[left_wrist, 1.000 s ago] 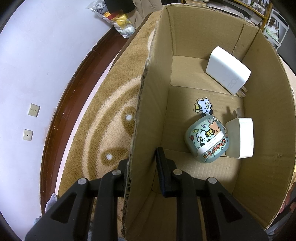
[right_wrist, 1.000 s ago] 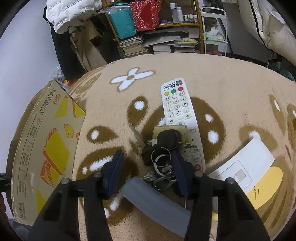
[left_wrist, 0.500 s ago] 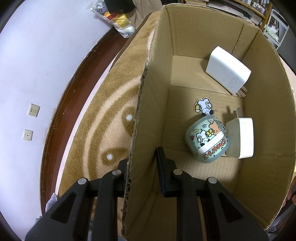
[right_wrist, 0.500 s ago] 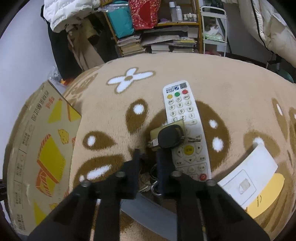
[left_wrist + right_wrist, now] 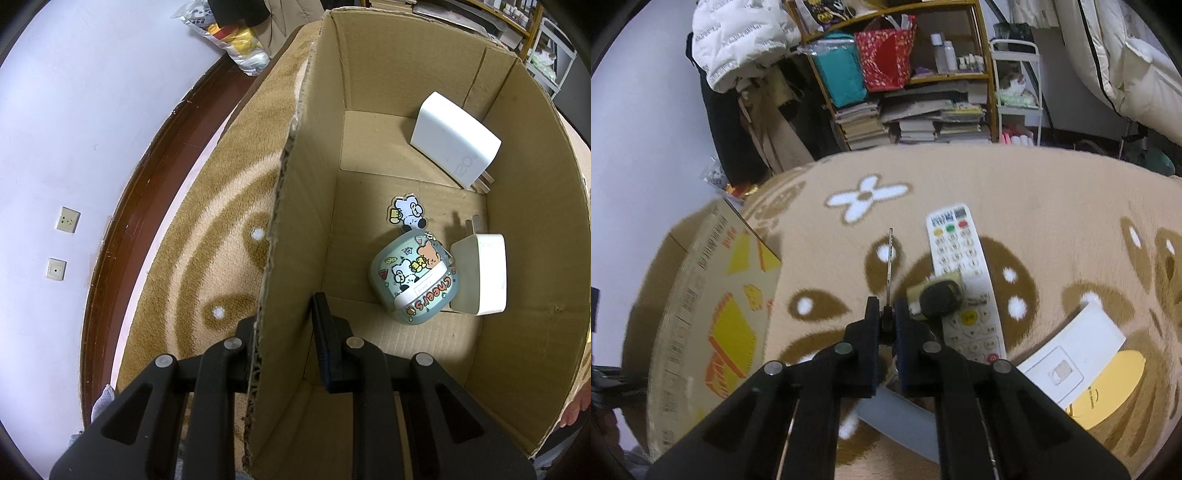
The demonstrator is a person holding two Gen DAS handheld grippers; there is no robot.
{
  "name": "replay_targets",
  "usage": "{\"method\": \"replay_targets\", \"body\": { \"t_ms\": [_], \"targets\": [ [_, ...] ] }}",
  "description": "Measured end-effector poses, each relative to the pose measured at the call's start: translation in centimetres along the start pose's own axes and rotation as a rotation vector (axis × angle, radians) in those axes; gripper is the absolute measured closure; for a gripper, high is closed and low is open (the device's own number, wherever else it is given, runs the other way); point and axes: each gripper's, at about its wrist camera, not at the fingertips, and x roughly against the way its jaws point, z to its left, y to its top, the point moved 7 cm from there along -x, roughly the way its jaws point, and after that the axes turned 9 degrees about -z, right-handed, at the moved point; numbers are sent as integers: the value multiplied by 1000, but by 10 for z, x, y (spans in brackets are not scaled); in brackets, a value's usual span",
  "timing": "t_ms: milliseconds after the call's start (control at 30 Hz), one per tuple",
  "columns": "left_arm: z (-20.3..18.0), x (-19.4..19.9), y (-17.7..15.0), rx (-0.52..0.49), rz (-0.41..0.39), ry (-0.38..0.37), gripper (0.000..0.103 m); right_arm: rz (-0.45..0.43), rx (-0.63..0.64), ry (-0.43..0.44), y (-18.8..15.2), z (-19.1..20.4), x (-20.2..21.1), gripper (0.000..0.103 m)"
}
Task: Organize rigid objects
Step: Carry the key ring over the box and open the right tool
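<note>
Cardboard box (image 5: pixel 388 74) holds two chargers (image 5: pixel 456 140), cartoon case (image 5: pixel 413 275), sticker (image 5: pixel 406 212).

- The beige carpet (image 5: pixel 1052 206) with brown patches and a white flower pattern covered the floor and carried all the things.
- A white remote control (image 5: pixel 964 273) lay flat on it, pointing away from the camera.
- A black car key fob (image 5: pixel 940 301) rested on the remote.
- A white card (image 5: pixel 1071 362) lay near the remote, partly over a yellow piece (image 5: pixel 1112 391).
- A grey flat object (image 5: pixel 901 421) lay close to the camera.
- The cardboard box (image 5: pixel 709 314) stood on the carpet at the left.
</note>
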Motion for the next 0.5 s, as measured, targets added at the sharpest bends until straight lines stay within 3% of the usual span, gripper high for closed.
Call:
{"method": "replay_targets", "body": {
  "t_ms": [100,500],
  "targets": [
    [-1,0,0,-2,-1,0,83,-24,-28,39,11,10,9,94],
    [-1,0,1,-4,-1,3,83,-152,84,156,52,84,48,94]
  ]
}}
